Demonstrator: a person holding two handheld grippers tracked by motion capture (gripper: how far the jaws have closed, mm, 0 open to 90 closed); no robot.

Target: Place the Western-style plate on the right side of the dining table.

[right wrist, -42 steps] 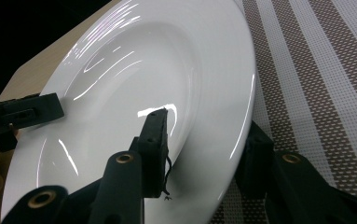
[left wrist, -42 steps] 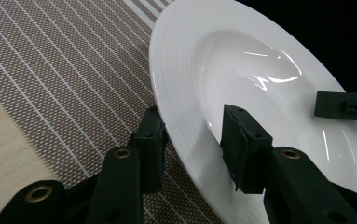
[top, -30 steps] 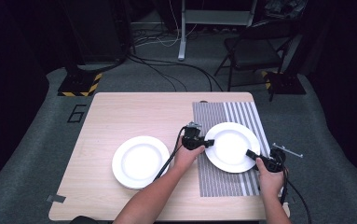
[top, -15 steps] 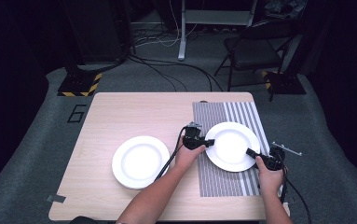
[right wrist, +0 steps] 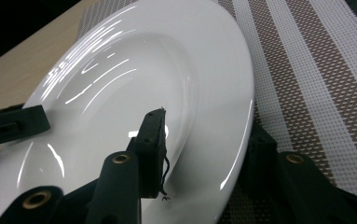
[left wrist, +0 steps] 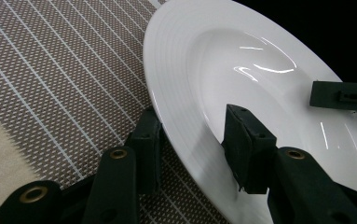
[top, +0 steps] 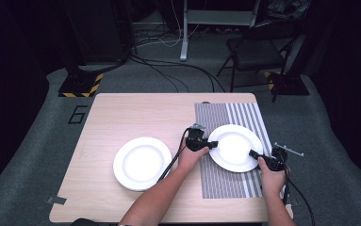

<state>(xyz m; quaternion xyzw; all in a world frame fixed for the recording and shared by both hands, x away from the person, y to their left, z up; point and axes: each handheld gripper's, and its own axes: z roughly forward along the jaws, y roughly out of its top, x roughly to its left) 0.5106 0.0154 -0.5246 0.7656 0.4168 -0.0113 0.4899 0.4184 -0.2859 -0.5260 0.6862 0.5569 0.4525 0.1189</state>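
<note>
on placemat, plate rim between jaws

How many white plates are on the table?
2: one plate lies on the striped placemat, between both grippers; the other plate lies on bare wood, left of it.

**Two grippers straddling one plate's rim**

A round white ceramic plate is lying on the striped grey-and-white woven placemat at the right of the pale wooden table. The left gripper is reaching over its left rim, the right gripper over its near-right rim. Whether the pads are pressing cannot be told. A second round white plate is sitting well apart, left.
</note>
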